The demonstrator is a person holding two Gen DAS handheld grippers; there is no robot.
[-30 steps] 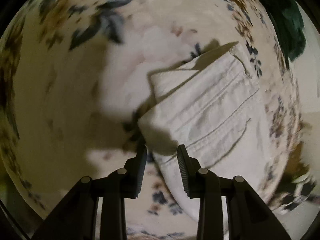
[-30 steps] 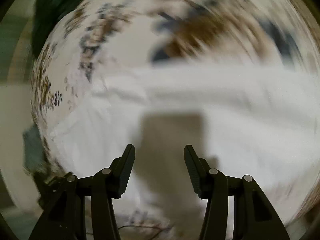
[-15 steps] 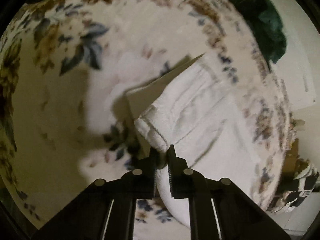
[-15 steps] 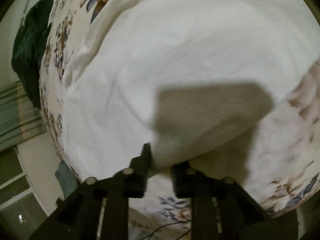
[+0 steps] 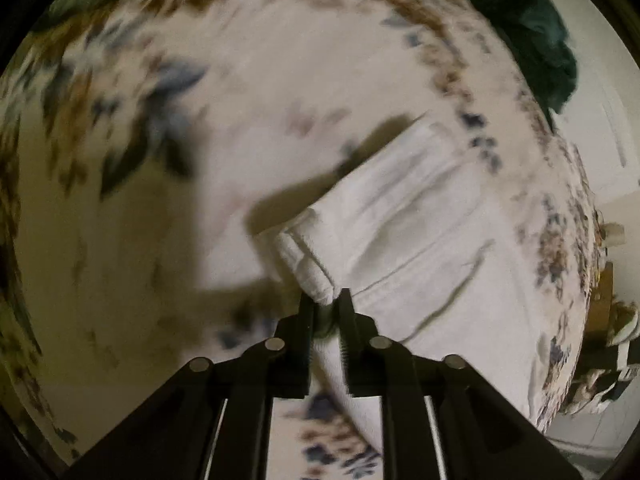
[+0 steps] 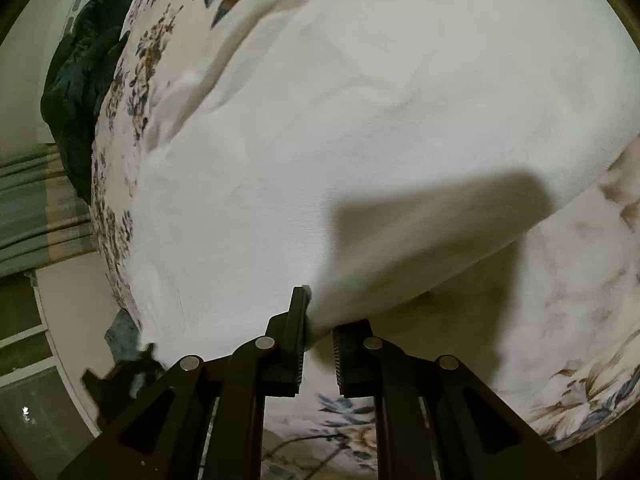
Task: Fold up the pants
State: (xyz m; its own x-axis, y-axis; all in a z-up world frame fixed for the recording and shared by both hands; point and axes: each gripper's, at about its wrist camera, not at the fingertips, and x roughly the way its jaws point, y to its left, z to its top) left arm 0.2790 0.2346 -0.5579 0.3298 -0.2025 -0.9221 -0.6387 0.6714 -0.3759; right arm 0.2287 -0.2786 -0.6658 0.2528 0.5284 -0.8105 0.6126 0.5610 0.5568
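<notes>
White pants [image 5: 416, 240] lie on a floral bedspread [image 5: 248, 92]. In the left wrist view my left gripper [image 5: 325, 300] is shut on the thick hemmed corner of the pants, which is lifted off the bed. In the right wrist view the pants [image 6: 360, 120] fill most of the frame. My right gripper [image 6: 318, 312] is shut on their near edge, which is raised above the bedspread [image 6: 580, 320] and casts a shadow on it.
A dark green garment [image 5: 536, 28] lies at the bed's far edge; it also shows in the right wrist view [image 6: 84, 92]. A striped curtain [image 6: 36, 208] and dark items near the floor [image 6: 120, 368] sit left of the bed. Clutter [image 5: 604, 320] stands at the right.
Both grippers were open a second ago and have shut on the pants' edges. Since half a second ago both have lifted the cloth slightly off the bedspread.
</notes>
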